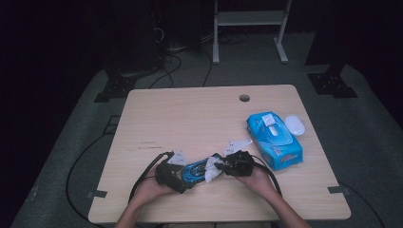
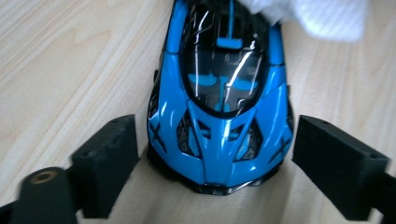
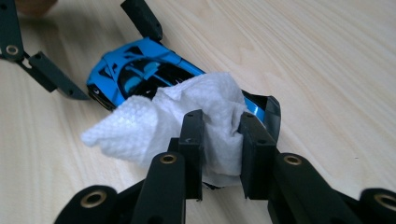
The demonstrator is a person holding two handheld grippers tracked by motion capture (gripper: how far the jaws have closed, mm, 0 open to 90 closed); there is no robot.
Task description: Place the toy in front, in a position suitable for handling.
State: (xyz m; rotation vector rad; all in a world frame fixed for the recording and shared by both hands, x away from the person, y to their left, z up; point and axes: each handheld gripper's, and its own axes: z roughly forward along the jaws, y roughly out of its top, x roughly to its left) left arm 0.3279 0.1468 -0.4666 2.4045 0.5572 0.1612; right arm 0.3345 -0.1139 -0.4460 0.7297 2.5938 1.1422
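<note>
The blue toy car (image 1: 194,172) sat on the wooden table (image 1: 190,118) near the front edge, roughly in the middle between both hands. The left gripper (image 1: 178,179) had its jaws spread wide on either side of the car's nose, close to the bodywork but not clamped on it; in the left gripper view you could see a gap on both sides of the car (image 2: 219,102). The right gripper (image 1: 224,165) had its jaws pinched tight on a crumpled white wipe (image 3: 177,126), which lay draped over the rear end of the car (image 3: 140,74). Off to the right, farther back, sat a blue pack of wipes (image 1: 274,138) with a small white thing (image 1: 294,125) just beside it.
</note>
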